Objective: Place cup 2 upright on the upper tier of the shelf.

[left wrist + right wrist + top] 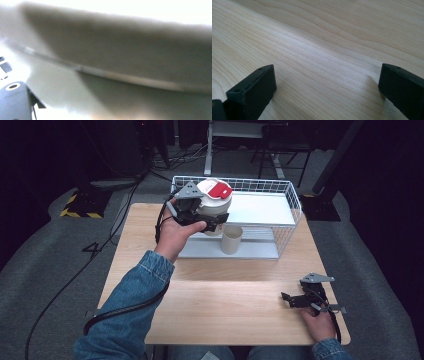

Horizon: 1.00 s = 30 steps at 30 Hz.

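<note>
A white tub (218,202) with a red and white lid is held up in front of the wire rack's (294,206) left end. My left gripper (214,221) is shut on the tub's side, with a hand in a denim sleeve behind it. In the left gripper view the tub's pale wall (125,50) is a close blur. A beige cup (231,240) stands upright on the rack's lower shelf, just right of the tub. My right gripper (287,298) rests low over the wooden table (225,290) at the front right. Its jaws are open over bare wood (324,37) in the right gripper view.
The white wire rack has an upper white shelf (260,209) and stands at the table's far edge. Black cables trail over the table's left front and the grey floor (50,260). Dark stands and chair legs lie beyond the table.
</note>
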Each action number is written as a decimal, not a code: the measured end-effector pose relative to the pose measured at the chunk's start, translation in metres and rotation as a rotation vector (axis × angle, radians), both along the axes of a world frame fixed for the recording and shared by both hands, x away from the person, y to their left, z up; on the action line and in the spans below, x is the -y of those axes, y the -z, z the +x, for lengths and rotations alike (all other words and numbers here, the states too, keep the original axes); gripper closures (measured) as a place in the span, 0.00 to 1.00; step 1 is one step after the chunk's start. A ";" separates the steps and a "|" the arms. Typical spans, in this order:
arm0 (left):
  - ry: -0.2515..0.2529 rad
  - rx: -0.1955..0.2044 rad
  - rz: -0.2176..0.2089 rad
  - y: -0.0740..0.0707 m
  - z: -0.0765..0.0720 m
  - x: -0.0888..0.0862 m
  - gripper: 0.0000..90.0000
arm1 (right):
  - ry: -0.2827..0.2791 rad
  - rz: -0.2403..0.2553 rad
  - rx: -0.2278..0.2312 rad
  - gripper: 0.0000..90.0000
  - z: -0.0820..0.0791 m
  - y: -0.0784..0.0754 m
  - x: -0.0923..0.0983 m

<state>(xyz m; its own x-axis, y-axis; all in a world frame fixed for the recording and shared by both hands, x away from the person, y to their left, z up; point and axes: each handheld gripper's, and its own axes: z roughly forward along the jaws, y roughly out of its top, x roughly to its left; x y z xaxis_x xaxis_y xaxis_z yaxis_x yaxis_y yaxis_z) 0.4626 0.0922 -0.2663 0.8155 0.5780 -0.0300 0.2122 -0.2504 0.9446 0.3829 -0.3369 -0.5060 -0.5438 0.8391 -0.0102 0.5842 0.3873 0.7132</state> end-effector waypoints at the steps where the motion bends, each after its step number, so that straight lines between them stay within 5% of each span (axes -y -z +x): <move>1: -0.001 0.000 0.001 -0.001 0.001 0.001 0.14 | 0.000 0.000 0.000 0.02 0.000 0.000 0.000; 30: -0.084 0.014 -0.027 -0.008 0.054 0.029 0.14 | -0.007 0.003 -0.001 0.02 0.001 0.000 -0.001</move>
